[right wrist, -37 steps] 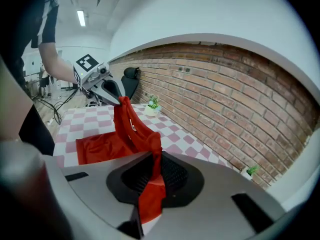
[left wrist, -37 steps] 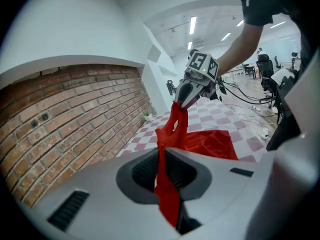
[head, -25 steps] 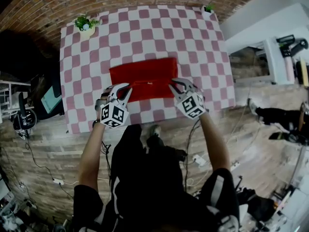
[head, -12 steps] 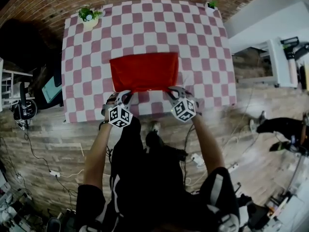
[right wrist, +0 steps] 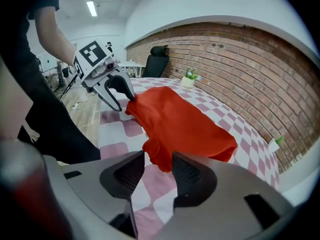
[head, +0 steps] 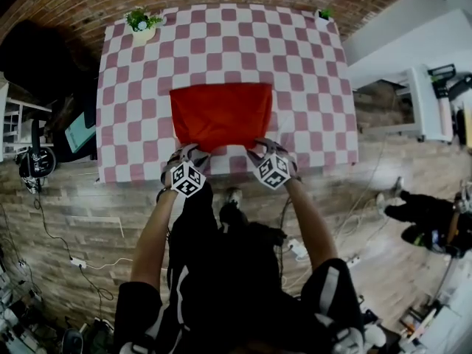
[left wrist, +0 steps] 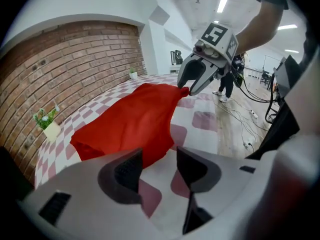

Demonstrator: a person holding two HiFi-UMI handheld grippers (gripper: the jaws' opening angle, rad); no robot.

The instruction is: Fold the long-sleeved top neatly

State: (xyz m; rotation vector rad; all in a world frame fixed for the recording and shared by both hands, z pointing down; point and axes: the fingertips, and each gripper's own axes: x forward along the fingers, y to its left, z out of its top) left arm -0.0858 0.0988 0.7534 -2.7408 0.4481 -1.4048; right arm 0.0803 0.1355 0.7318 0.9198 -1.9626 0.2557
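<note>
Red top [head: 221, 113] — folded, on checked table [head: 310, 57].

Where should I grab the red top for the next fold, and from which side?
The red top lies as a flat rectangle, so probably take its two near corners, left and right, coming in low from the checkered table's near edge.

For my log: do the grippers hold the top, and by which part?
Nothing is held. The left gripper and right gripper have just opened; the near corners of the top lie free before them.
</note>
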